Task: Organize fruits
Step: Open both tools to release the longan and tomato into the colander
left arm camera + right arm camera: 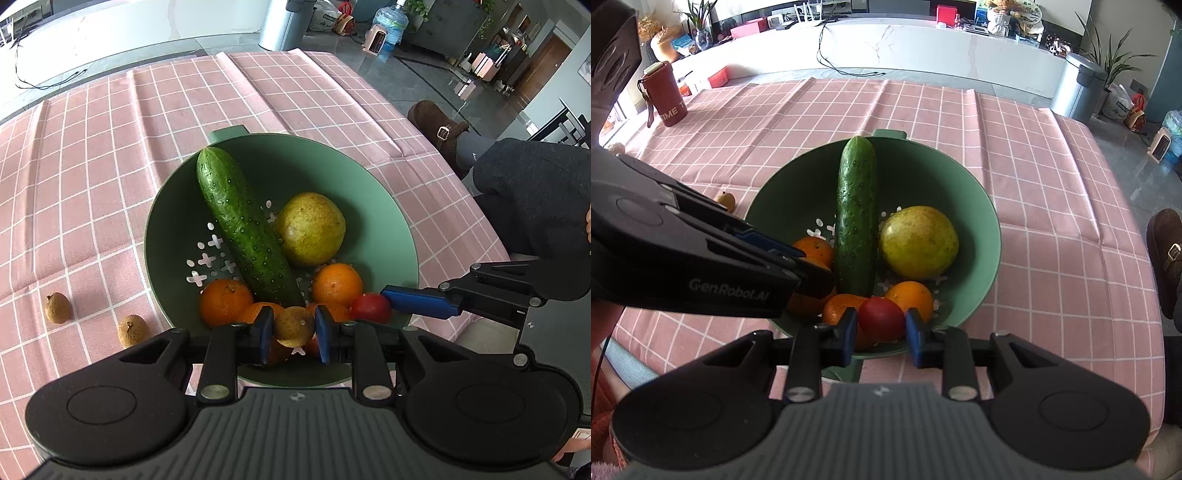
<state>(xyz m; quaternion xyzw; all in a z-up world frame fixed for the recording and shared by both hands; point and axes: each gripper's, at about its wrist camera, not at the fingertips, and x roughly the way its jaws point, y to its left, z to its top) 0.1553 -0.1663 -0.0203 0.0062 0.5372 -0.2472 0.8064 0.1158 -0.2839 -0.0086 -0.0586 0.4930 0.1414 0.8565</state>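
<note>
A green colander bowl on the pink checked cloth holds a cucumber, a yellow-green pear and several oranges. My left gripper is shut on a small brown longan over the bowl's near side. My right gripper is shut on a small red fruit above the bowl's near rim; the right gripper also shows in the left wrist view. Two more longans lie on the cloth left of the bowl.
A red cup stands at the cloth's far left corner. Another longan lies by the bowl's left side. A person's leg and brown shoe are off the table's right edge. A grey bin stands beyond the table.
</note>
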